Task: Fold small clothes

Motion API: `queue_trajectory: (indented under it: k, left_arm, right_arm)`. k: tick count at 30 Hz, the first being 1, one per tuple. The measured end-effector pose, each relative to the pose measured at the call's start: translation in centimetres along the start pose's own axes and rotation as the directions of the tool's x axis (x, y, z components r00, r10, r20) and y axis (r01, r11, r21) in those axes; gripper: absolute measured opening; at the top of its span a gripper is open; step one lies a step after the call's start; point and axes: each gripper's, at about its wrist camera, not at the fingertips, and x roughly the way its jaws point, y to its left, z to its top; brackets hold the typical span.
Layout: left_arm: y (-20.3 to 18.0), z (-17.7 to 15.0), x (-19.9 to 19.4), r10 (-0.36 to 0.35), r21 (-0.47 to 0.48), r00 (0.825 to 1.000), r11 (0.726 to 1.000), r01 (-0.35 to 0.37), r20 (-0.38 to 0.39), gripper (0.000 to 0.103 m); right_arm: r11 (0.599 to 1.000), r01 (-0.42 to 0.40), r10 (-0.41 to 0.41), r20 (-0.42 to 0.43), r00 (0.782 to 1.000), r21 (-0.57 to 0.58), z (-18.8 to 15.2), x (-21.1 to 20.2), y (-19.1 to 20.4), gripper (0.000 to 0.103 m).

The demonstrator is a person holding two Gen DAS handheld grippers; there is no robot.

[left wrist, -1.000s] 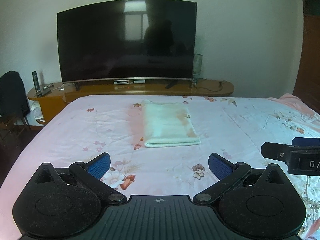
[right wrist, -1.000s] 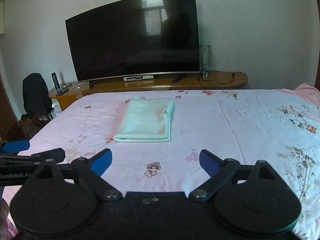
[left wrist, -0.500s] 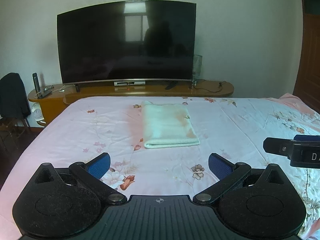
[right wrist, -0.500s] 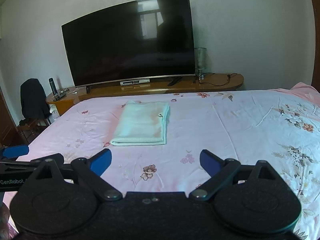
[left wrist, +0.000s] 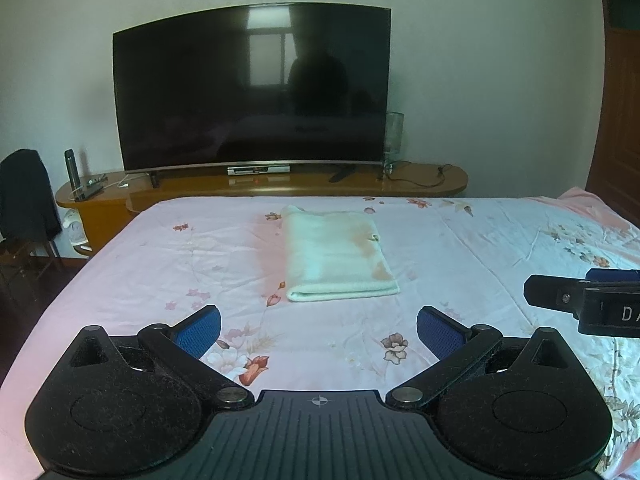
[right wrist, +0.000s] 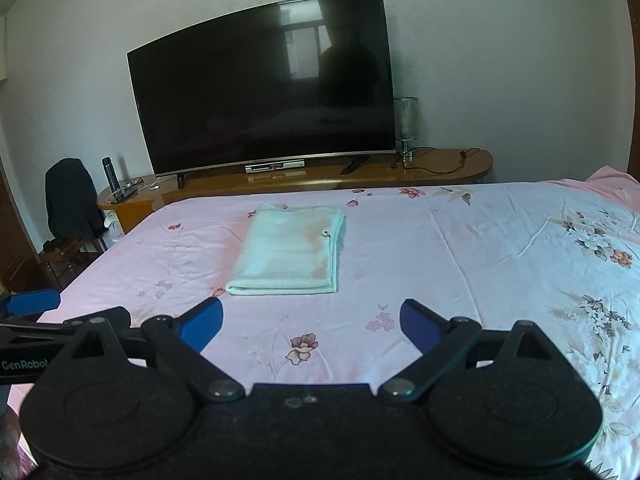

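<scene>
A pale mint-white cloth (left wrist: 338,254) lies folded into a neat rectangle on the pink floral bedsheet (left wrist: 460,248), its folded edge facing me. The right wrist view shows the same cloth (right wrist: 290,256) left of centre. My left gripper (left wrist: 318,330) hangs open above the sheet, well short of the cloth, with nothing between its blue pads. My right gripper (right wrist: 312,322) is likewise open and empty, a little to the right of the cloth. Each gripper's tip shows at the edge of the other's view: the right gripper (left wrist: 580,304) and the left gripper (right wrist: 36,312).
A large curved TV (left wrist: 252,100) stands on a long wooden stand (left wrist: 280,188) beyond the bed's far edge. A glass lamp (left wrist: 394,140) and a cable sit at its right end. A dark garment hangs on a chair (left wrist: 24,196) at the left; a wooden door (left wrist: 620,92) is at the right.
Both grippers rose and drew back slightly, staying open. The right one tilted, so the TV looks slanted. The cloth has not moved.
</scene>
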Motion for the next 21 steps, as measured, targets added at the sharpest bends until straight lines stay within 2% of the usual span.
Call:
queue_trajectory:
  k: [21]
  left_arm:
    - [-0.16, 0.65, 0.68, -0.012, 0.009, 1.0, 1.0, 0.012, 0.002, 0.103]
  right_arm:
    - [1.0, 0.0, 0.0, 0.001, 1.0, -0.002, 0.49, 0.45, -0.56, 0.096]
